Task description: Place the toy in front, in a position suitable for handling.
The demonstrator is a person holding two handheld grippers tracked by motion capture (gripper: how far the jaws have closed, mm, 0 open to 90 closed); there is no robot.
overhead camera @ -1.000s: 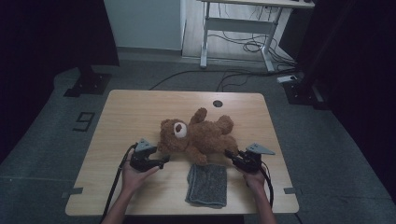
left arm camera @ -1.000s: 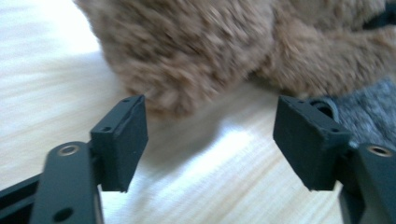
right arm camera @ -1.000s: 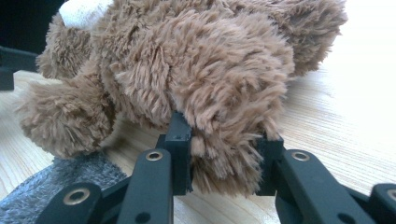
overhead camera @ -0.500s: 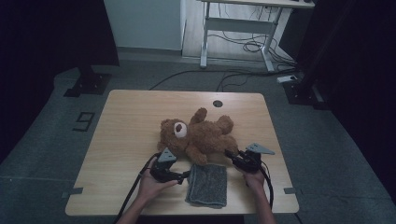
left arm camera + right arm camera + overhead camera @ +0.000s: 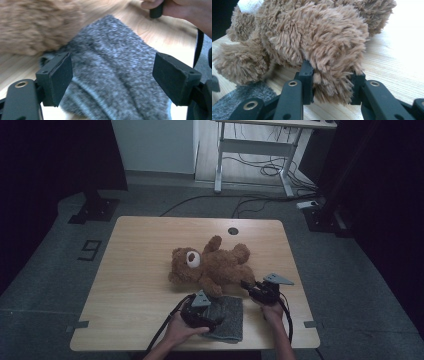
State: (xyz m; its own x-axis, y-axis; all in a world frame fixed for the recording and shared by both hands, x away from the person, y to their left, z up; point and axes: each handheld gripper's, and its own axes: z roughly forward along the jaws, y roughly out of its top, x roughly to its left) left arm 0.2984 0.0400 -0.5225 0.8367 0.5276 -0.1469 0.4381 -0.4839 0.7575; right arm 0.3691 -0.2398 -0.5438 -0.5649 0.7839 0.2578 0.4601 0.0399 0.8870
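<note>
High view: Lying on its back mid-table [image 5: 130, 270], the teddy bear [image 5: 212, 267] is touching the grey cloth [image 5: 227, 317]; your left gripper [image 5: 212, 320] is hovering over the cloth.
Left gripper view: your jaws have just been opening, standing apart above the cloth [image 5: 117, 75].
Right gripper view: your right gripper [image 5: 333, 85] is clamping the bear's [image 5: 312, 37] paw, probably a leg.

Overhead view faces forward; both close views share the teddy bear [image 5: 212, 265].

A light wooden table [image 5: 145, 270] has a round cable hole [image 5: 233, 230] near its far edge. Beyond the table stands a white desk frame [image 5: 255, 150] with loose cables [image 5: 260, 170] under it. Left of the table, a black stand base [image 5: 92, 210] rests on the grey floor [image 5: 350, 270].
</note>
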